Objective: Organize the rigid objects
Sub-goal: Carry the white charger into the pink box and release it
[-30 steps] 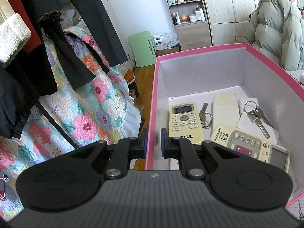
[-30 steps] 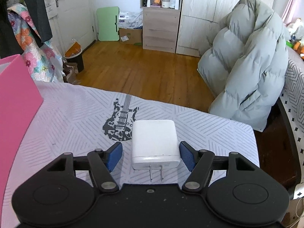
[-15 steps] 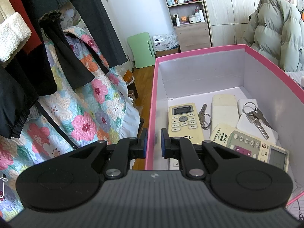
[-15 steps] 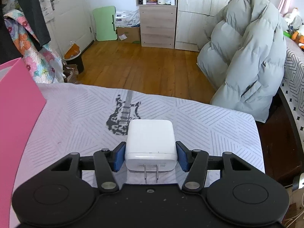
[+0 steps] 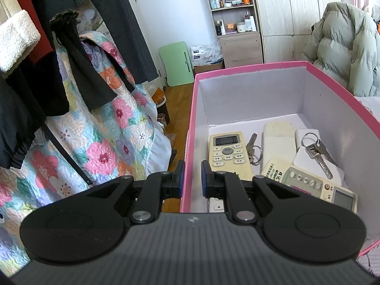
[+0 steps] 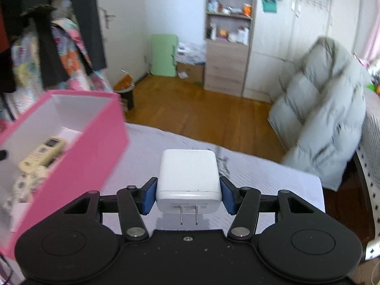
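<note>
My left gripper (image 5: 192, 178) is shut on the near left wall of the pink box (image 5: 249, 68), one pad outside and one inside. In the box lie a cream remote (image 5: 228, 152), a white remote (image 5: 276, 137), a tilted remote (image 5: 306, 185) and two bunches of keys (image 5: 315, 149). In the right wrist view my right gripper (image 6: 188, 198) is shut on a white charger (image 6: 188, 173), blue pads on its sides and prongs toward the camera. It hangs above the patterned sheet (image 6: 273, 180), right of the pink box (image 6: 78, 156).
A grey puffer jacket (image 6: 327, 109) is draped at the bed's right end. Wooden floor, a shelf unit (image 6: 228, 47) and wardrobes lie beyond. Dark clothes and a floral quilt (image 5: 106, 130) hang left of the box.
The right gripper's pads closed on the white charger and lifted it off the sheet, and the pink box swung into its view on the left. The left gripper stayed on the box wall.
</note>
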{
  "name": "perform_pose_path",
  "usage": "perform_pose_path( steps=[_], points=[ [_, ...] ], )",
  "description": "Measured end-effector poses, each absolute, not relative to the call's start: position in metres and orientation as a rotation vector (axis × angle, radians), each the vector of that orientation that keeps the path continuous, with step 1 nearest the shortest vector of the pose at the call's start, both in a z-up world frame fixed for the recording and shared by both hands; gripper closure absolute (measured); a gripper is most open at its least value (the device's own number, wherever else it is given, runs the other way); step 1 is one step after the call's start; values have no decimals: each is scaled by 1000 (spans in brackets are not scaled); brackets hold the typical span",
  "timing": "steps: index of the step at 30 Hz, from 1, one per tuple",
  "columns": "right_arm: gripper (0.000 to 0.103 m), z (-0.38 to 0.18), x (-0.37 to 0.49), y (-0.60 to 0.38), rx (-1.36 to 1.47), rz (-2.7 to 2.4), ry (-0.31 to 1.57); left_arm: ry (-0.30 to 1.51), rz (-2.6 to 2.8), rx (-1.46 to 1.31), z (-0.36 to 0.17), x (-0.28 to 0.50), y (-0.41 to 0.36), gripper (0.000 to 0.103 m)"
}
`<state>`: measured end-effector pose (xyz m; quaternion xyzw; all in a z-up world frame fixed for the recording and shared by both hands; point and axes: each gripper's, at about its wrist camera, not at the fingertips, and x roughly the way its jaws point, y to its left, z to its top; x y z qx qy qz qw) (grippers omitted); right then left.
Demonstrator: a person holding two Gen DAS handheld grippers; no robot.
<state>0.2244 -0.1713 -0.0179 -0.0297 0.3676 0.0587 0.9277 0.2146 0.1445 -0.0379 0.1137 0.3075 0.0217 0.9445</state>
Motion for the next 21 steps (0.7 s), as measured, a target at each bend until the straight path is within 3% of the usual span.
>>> perform_pose_path(
  steps=[14, 21],
  points=[
    [43, 25, 191, -105, -74, 356, 664, 624, 32, 195, -38, 215, 150, 91],
    [43, 16, 211, -78, 14, 531, 769, 620, 38, 185, -39, 215, 150, 91]
  ],
)
